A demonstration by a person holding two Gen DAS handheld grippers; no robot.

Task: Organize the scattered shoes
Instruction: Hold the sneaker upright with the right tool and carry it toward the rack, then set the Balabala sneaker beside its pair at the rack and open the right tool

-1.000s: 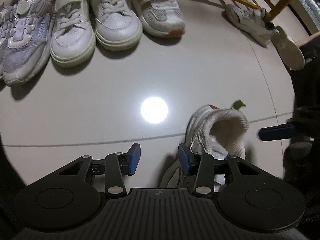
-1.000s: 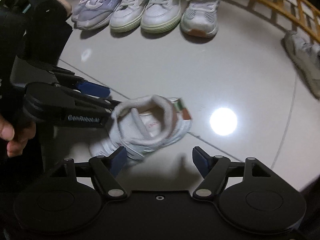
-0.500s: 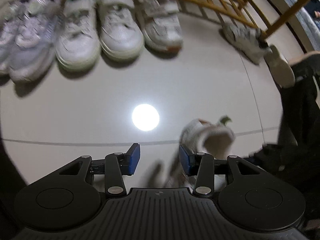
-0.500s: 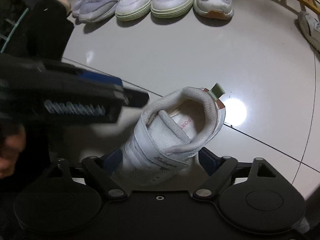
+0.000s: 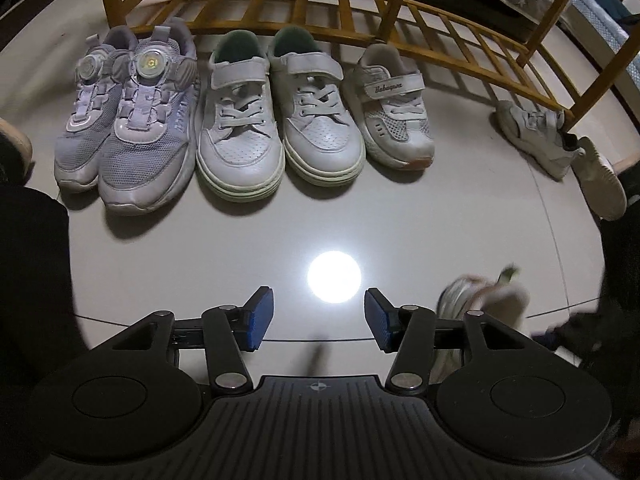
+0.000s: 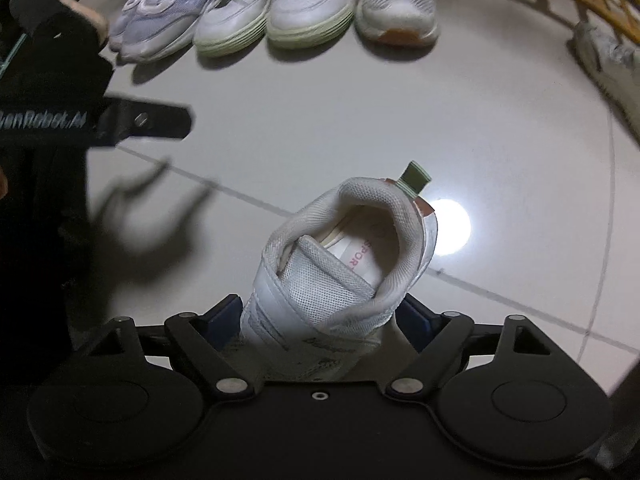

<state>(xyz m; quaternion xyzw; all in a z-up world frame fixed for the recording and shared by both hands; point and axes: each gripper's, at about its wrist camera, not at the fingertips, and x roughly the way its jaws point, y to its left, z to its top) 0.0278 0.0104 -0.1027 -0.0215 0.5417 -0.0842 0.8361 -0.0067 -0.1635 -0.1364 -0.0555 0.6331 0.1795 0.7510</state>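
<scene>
A small white strap shoe stands between the jaws of my right gripper, heel tipped up toward the camera. The jaws are closing and both blue pads press on its sides. In the left wrist view the same shoe is a blur at the lower right. My left gripper hangs over bare floor with nothing between its opening jaws; it also shows as my left gripper at the left of the right wrist view. Its matching strap shoe ends the row by the rack.
A purple pair and a white pair with green soles line up in front of a wooden rack. Another white shoe lies by the rack's right leg. A person's feet stand at both sides.
My left gripper has drawn back and up from the white shoe and its jaws have widened. The shoe now sits between the right gripper's jaws, heel raised.
</scene>
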